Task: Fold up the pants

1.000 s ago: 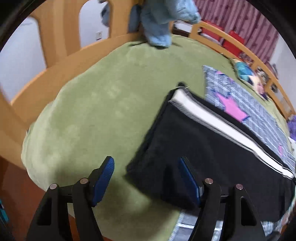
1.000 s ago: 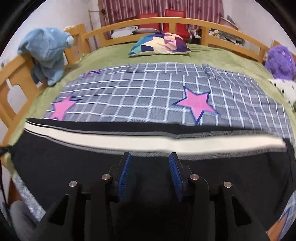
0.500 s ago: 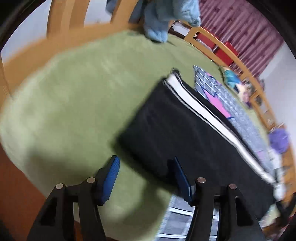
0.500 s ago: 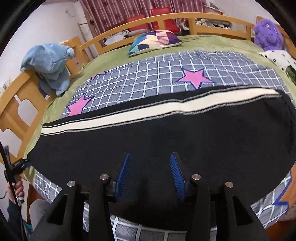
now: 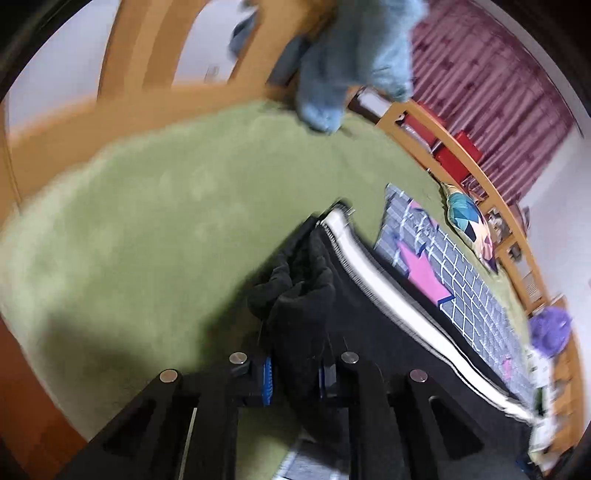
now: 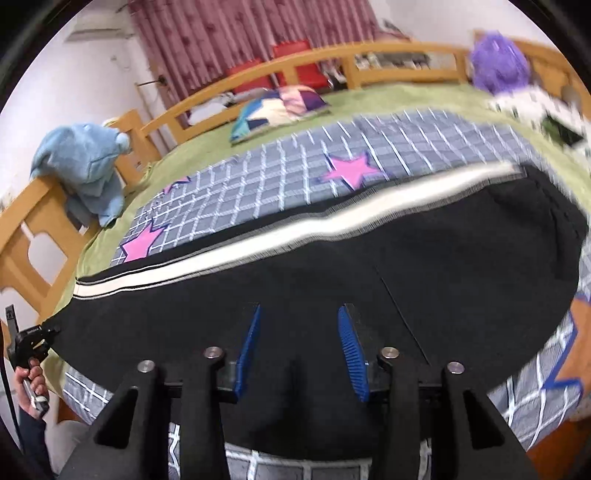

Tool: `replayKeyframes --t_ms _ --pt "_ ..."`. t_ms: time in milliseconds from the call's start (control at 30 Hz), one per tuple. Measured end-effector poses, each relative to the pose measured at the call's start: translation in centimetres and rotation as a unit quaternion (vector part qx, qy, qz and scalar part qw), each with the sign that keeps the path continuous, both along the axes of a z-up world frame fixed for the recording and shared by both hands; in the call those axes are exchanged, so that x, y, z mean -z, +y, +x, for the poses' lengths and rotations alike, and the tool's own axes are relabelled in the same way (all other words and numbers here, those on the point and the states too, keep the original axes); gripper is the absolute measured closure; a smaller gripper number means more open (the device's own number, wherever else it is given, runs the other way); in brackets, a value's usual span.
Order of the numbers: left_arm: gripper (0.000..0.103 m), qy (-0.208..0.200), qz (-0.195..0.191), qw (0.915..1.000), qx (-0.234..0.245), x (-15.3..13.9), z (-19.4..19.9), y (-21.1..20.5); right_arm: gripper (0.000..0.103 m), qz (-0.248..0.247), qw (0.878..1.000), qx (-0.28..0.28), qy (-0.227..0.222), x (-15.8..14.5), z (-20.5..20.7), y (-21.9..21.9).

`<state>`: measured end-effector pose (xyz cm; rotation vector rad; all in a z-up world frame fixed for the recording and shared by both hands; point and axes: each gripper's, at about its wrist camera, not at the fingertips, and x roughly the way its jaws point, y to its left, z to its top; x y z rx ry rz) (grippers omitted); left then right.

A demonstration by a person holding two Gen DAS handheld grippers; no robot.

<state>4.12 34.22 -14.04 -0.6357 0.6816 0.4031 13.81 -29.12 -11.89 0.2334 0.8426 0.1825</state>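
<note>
a wide bed with a curved light-wood rail (image 6: 295, 70) carries a fuzzy olive-green blanket (image 5: 147, 206), and over that lies a grey grid-patterned cover with pink stars (image 6: 280, 177). on the rail at one corner sits a pale blue plush toy (image 6: 83, 166); a multicoloured geometric pillow (image 6: 280, 109) lies near the far rail, and a purple fluffy toy (image 6: 498, 70) rests at the opposite corner. behind the bed hang dark red pleated curtains (image 6: 236, 33) with red chairs (image 6: 291, 61) in front of them, beside white walls. no label or writing can be read anywhere. the black pants with a white side stripe (image 6: 369, 266) lie spread flat across the near edge of the bed, partly over the grid cover. the left gripper (image 5: 293, 373) is clenched on a bunched end of the black cloth, which bulges up between its blue pads. the right gripper (image 6: 299, 343) hovers over the middle of the black cloth with its jaws spread apart, grasping nothing.
</note>
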Motion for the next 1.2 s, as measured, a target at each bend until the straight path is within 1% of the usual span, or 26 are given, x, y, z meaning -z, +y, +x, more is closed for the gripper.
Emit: replayKeyframes --t_ms 33,100,167,200,267,300,367,400,467,500,567,600,667,700,733,767,800,867,900,933,967,1000,1033,1067,1133,1200 --pt "0.089 -0.005 0.022 0.9997 0.008 -1.3 0.0 -0.8 0.062 0.014 1.0 0.004 0.01 0.3 0.1 -0.7" --pt "0.089 -0.017 0.08 0.9959 0.038 -4.7 0.8 -4.3 0.062 0.045 0.999 0.012 0.022 0.5 0.2 -1.9" --pt "0.09 -0.028 0.118 0.99 0.072 -7.3 1.9 -7.6 0.062 0.055 0.998 0.025 0.022 0.5 0.0 -2.7" --pt "0.09 -0.03 0.14 0.9841 0.106 -8.8 2.7 -10.6 0.062 0.053 0.998 0.034 0.019 0.4 -0.1 -3.2" --pt "0.091 -0.036 0.167 0.9742 0.148 -10.7 3.8 -15.5 0.062 0.041 0.998 0.05 0.015 0.2 -0.5 -3.7" --pt "0.091 -0.039 0.172 0.9702 0.166 -11.2 4.3 -17.5 0.062 0.035 0.998 0.054 0.013 0.2 -0.9 -3.9" --pt "0.091 -0.041 0.166 0.9605 0.22 -11.5 5.5 -22.9 0.062 0.024 0.998 0.05 0.009 0.0 -1.4 -4.0" --pt "0.091 -0.041 0.159 0.9569 0.239 -11.3 5.9 -25.0 0.062 0.014 0.999 0.046 0.002 -0.2 -1.9 -4.0" --pt "0.091 -0.034 0.15 0.9458 0.286 -10.0 6.9 -30.3 0.062 -0.005 0.999 0.05 -0.014 -0.5 -2.7 -4.2" --pt "0.091 -0.032 0.15 0.9415 0.3 -9.5 6.9 -32.1 0.062 -0.006 0.999 0.052 -0.016 -0.7 -3.1 -4.4" --pt "0.091 -0.026 0.14 0.9293 0.341 -7.4 7.1 -36.5 0.062 0.017 0.998 0.056 -0.011 -0.8 -3.4 -5.1" --pt "0.091 -0.023 0.125 0.9238 0.361 -6.2 7.0 -38.3 0.061 0.034 0.998 0.058 -0.011 -0.8 -3.7 -5.6" --pt "0.091 0.0 0.094 0.9172 0.387 -3.6 7.1 -40.6 0.06 0.051 0.997 0.064 -0.009 -0.9 -4.1 -6.2" --pt "0.091 0.017 0.081 0.9146 0.396 -2.4 7.0 -41.5 0.059 0.057 0.996 0.064 -0.007 -0.9 -4.2 -6.5" --pt "0.09 0.043 0.069 0.9092 0.408 -0.9 7.0 -42.3 0.058 0.06 0.996 0.063 -0.006 -0.9 -4.2 -6.6" --pt "0.089 0.067 0.073 0.9023 0.419 0.3 6.9 -42.7 0.057 0.063 0.996 0.061 -0.004 -0.9 -4.1 -6.7" --pt "0.087 0.072 0.084 0.8992 0.423 0.7 6.4 -42.7 0.057 0.063 0.996 0.059 -0.001 -0.8 -4.0 -6.7" --pt "0.069 0.055 0.088 0.8972 0.429 0.5 5.1 -41.8 0.057 0.056 0.997 0.055 0.006 -0.5 -3.7 -6.4" --pt "0.051 0.045 0.084 0.8981 0.429 0.0 4.4 -41.0 0.057 0.048 0.998 0.051 0.008 -0.3 -3.5 -6.0" --pt "0.037 0.036 0.079 0.8995 0.428 -0.6 4.0 -40.4 0.057 0.041 0.998 0.046 0.009 -0.2 -3.3 -5.7" --pt "0.033 0.021 0.073 0.9015 0.426 -1.1 3.8 -39.7 0.057 0.033 0.999 0.039 0.01 -0.1 -3.1 -5.2" --pt "0.031 -0.002 0.066 0.9058 0.419 -2.0 2.9 -38.3 0.057 0.03 0.999 0.028 0.012 0.1 -3.1 -4.8" --pt "0.029 -0.013 0.061 0.9091 0.412 -2.4 3.6 -38.0 0.057 0.027 0.999 0.019 0.015 0.3 -2.8 -4.3" --pt "0.027 -0.026 0.056 0.913 0.403 -2.9 3.2 -36.8 0.057 0.024 0.999 0.011 0.018 0.5 -2.5 -3.7" --pt "0.025 -0.035 0.052 0.9203 0.386 -3.4 3.8 -34.8 0.057 0.018 0.999 -0.007 0.026 1.0 -2.1 -2.4" --pt "0.025 -0.028 0.052 0.9308 0.361 -2.9 3.9 -33.1 0.057 0.018 0.999 -0.027 0.029 1.4 -1.7 -0.9"
